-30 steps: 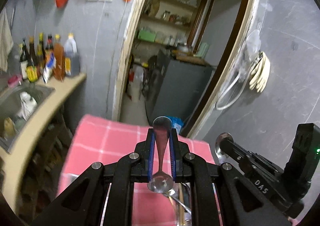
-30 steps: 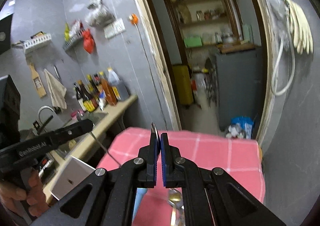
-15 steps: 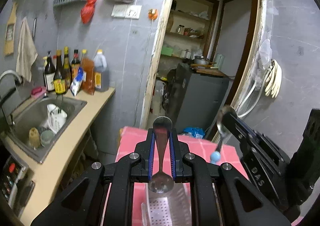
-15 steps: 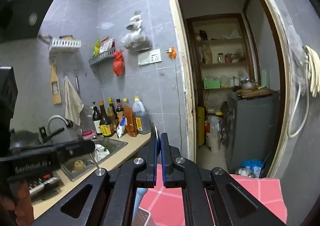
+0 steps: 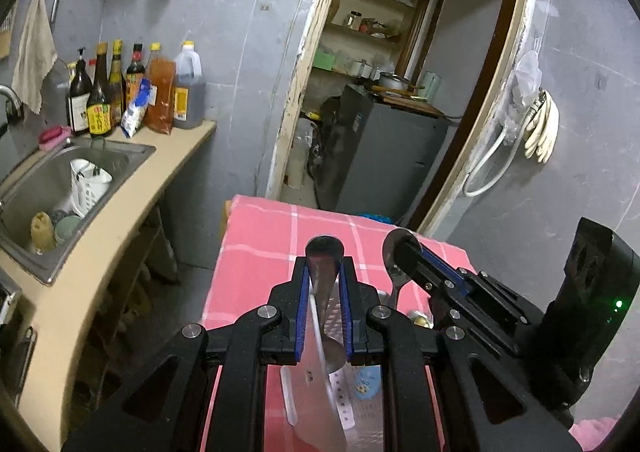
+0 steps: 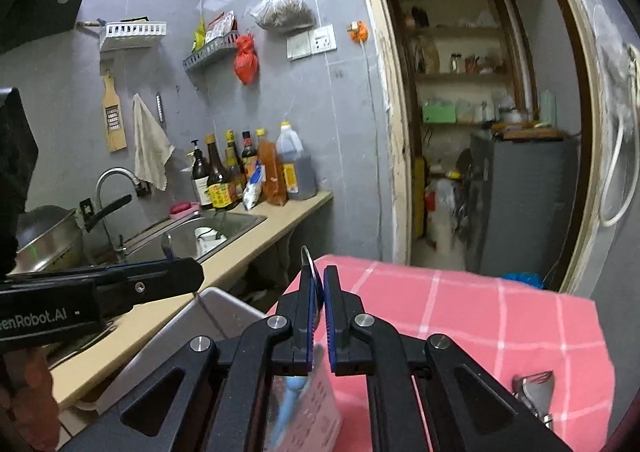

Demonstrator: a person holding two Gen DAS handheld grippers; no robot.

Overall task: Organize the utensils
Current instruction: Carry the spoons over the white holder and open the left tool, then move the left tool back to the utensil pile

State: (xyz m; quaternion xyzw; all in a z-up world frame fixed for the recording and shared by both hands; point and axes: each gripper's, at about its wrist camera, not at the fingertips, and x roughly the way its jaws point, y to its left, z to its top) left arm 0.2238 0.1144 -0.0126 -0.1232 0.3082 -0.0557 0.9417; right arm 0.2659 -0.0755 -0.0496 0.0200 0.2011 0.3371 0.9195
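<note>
We see a table [image 6: 500, 316] under pink checked cloth; a metal utensil [image 6: 534, 384], possibly tongs, lies on it.

The left gripper [image 5: 325, 272] is held level, pointed forward, its blue-padded fingers [image 5: 303, 312] closed onto a metal spoon [image 5: 325, 252] that stands between them. The right gripper [image 6: 318, 292] is carried just beside it, jaws nearly together, a blue-handled spoon [image 6: 308, 264] pinched edge-on. From the left wrist view, the right gripper is seen angled inward at the right. A hand [image 6: 24, 404] is glimpsed gripping the left unit.
</note>
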